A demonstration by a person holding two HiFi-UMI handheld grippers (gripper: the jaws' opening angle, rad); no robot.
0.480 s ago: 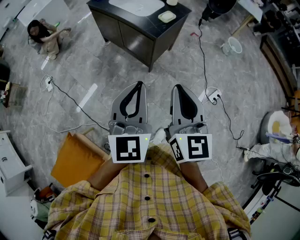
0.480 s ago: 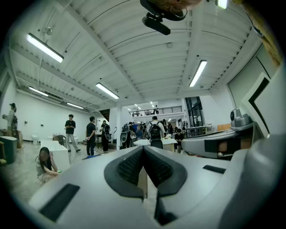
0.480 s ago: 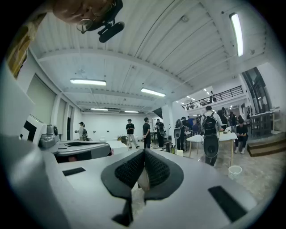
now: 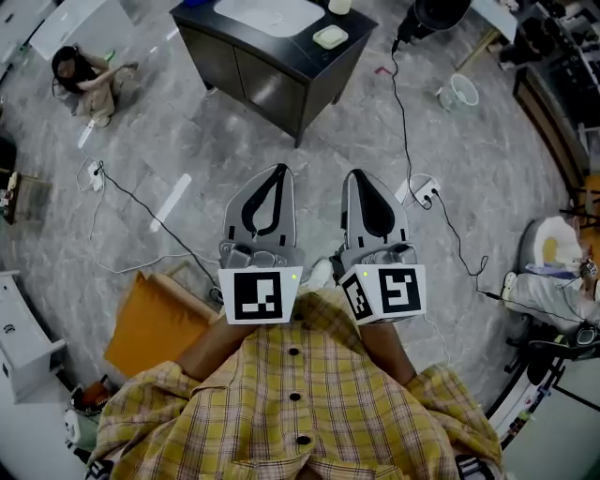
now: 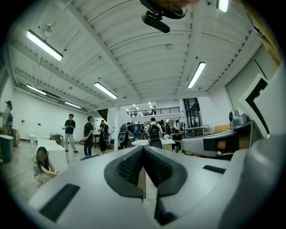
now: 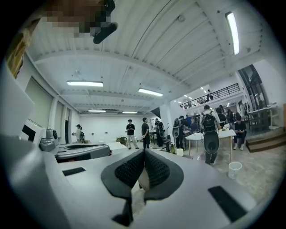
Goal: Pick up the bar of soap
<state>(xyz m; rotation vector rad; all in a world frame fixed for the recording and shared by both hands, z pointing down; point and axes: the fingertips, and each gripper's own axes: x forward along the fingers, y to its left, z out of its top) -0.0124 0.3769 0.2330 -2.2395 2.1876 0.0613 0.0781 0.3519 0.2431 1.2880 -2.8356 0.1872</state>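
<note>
In the head view a dark cabinet (image 4: 281,70) with a white basin (image 4: 267,13) stands far ahead on the floor. A pale green item (image 4: 330,36) lies on its top, either the soap bar or its dish. My left gripper (image 4: 279,168) and right gripper (image 4: 355,173) are held side by side close to my body, well short of the cabinet. Both are shut with nothing between the pads. The left gripper view shows its jaws (image 5: 143,150) meeting, and so does the right gripper view (image 6: 144,152). Both views look level across a hall, and the soap is not seen in them.
Black cables and a white power strip (image 4: 426,190) lie on the grey floor. A person (image 4: 80,73) crouches at the upper left. An orange sheet (image 4: 155,323) lies at my left, a white bucket (image 4: 463,91) at the upper right. Several people (image 5: 89,134) stand across the hall.
The cabinet and floor have slid slightly up in the head view. Both grippers keep the same pose and stay shut.
</note>
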